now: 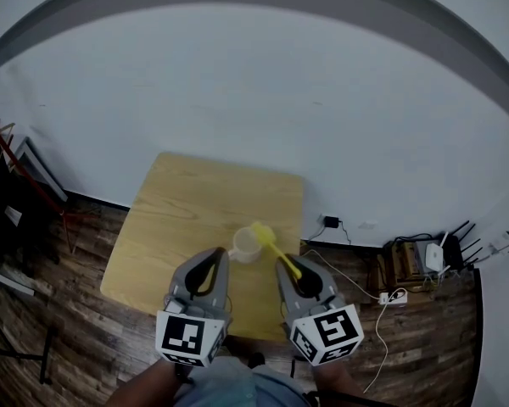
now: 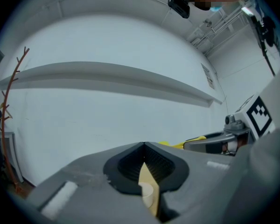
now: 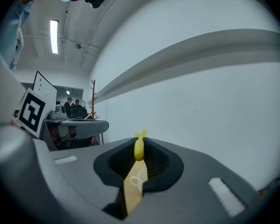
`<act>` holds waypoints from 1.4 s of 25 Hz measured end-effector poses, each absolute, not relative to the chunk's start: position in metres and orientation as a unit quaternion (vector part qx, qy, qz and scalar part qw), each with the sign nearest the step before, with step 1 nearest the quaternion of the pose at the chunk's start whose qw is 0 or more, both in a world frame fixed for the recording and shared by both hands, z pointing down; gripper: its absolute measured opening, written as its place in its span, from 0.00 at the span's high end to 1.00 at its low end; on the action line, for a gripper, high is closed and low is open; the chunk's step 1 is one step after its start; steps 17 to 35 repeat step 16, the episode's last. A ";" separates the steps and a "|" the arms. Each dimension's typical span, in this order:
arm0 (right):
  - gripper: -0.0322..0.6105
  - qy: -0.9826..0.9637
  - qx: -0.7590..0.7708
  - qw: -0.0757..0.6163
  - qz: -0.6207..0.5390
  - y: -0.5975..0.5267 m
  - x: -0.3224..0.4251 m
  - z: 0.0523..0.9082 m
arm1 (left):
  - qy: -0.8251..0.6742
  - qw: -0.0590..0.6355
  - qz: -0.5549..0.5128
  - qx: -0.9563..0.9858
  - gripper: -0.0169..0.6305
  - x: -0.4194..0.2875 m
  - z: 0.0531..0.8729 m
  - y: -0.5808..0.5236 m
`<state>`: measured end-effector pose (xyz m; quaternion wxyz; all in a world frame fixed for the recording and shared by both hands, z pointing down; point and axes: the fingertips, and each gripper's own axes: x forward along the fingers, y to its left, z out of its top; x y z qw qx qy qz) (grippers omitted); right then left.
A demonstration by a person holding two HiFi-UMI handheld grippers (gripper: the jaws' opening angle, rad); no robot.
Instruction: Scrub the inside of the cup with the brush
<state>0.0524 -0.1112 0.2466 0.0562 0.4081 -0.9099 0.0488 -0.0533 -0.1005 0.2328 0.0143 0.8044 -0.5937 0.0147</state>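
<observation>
Cup (image 1: 245, 245) stands on table (image 1: 174, 227) — right gripper (image 1: 288, 266) clamps yellow brush (image 1: 275, 248).

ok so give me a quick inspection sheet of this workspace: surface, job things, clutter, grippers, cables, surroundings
surface: wooden table, bare apart from the job's things
job's things: pale cup upright on the table; yellow brush with its head by the cup's rim
clutter: nothing seen
grippers: left hand-held gripper shut, nothing seen between its jaws, close beside the cup; right hand-held gripper shut on the brush handle
cables: white cable and power strip on the floor right of the table
surroundings: white wall, wood floor, coat rack, router
</observation>
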 end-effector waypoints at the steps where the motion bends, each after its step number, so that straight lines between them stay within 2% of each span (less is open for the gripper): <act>1: 0.89 -0.910 0.407 0.057 0.049 -0.111 0.052 0.247 | -0.594 0.014 0.016 0.804 0.94 -0.054 0.234 -0.100; 35: 0.89 -0.910 0.406 0.061 0.051 -0.113 0.058 0.252 | -0.586 0.022 0.032 0.809 0.94 -0.045 0.240 -0.102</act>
